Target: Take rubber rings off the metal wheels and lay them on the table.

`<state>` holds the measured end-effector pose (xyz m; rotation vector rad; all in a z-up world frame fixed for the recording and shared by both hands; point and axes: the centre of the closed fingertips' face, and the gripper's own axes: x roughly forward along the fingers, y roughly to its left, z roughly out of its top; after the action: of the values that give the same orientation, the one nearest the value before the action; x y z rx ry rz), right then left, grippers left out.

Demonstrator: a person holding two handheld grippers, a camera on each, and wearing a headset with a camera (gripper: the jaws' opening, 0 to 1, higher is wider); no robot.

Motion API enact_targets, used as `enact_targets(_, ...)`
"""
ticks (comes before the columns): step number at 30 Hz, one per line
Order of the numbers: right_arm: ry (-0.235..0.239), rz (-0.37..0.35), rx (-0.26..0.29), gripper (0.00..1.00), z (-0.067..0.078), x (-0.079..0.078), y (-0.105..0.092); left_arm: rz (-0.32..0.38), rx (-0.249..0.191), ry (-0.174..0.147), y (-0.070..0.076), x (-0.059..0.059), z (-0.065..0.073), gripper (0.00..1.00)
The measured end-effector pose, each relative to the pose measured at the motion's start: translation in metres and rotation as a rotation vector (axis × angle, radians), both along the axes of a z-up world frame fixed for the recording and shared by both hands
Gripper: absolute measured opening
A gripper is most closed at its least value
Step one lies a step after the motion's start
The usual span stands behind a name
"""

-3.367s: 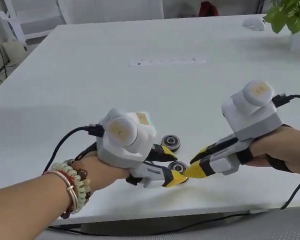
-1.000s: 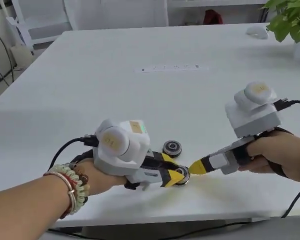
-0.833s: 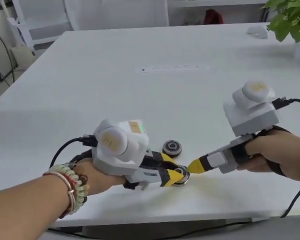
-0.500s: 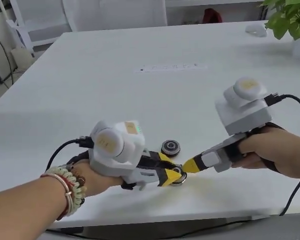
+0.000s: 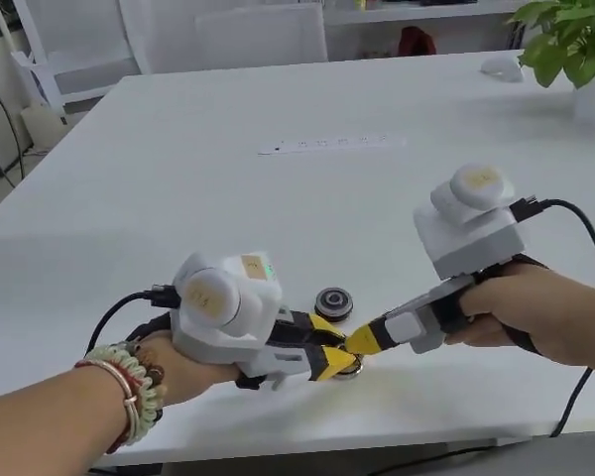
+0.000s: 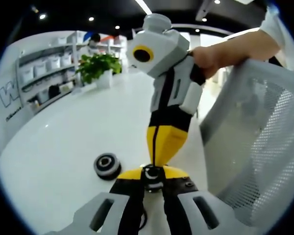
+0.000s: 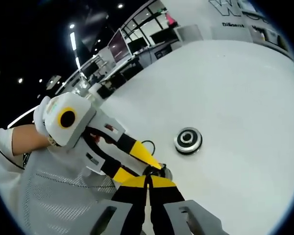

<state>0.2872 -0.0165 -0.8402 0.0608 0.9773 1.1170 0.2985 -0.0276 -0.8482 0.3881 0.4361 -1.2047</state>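
Held wheel: a small metal wheel (image 6: 153, 176) sits at the near edge of the table (image 5: 278, 198), caught between the yellow tips of the left gripper (image 6: 154, 172); the jaws are clamped on its sides

Right gripper: the right gripper (image 7: 148, 182) comes in from the opposite side, its jaws pressed together and the tips touching the held wheel; whether they pinch the ring's edge is too small to tell

Loose wheel: a second wheel (image 5: 333, 302) lies flat just behind, apart from both grippers, with its dark rubber ring (image 7: 177, 142) on it

Weight: probably dense for its size; it likely needs the firm clamp it has, or it will slide on the smooth top

Ring feel: likely soft, stretchy and snug in its groove; it should peel rather than pop

Where to hold: metal sides for the left; for the right, the ring's outer lip, hooked and rolled over the rim

Risk: the wheel may twist in the clamp; the ring may snap back
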Motion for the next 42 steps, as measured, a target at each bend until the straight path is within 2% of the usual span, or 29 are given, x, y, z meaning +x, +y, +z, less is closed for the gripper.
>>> enact_targets(8, -0.014, 0.009, 0.006, 0.00, 0.002, -0.001, 0.001, 0.001, 0.003, -0.001, 0.000, 0.000, 0.000, 0.14)
enact_targets(31, 0.006, 0.002, 0.023, 0.00, 0.003, -0.001, 0.003, -0.011, 0.003, -0.004, 0.000, 0.000, 0.000, 0.14)
enact_targets(34, 0.026, -0.021, 0.026, 0.00, 0.002, 0.000, 0.002, -0.009, -0.002, 0.000, 0.000, 0.000, 0.000, 0.15)
enact_targets(37, 0.027, -0.030, 0.023, 0.00, 0.000, 0.001, -0.001, 0.001, -0.008, 0.011, 0.000, 0.001, 0.000, 0.15)
enact_targets(42, 0.037, -0.082, 0.015, 0.00, -0.002, 0.009, -0.010, 0.001, 0.010, 0.006, 0.002, 0.002, 0.001, 0.15)
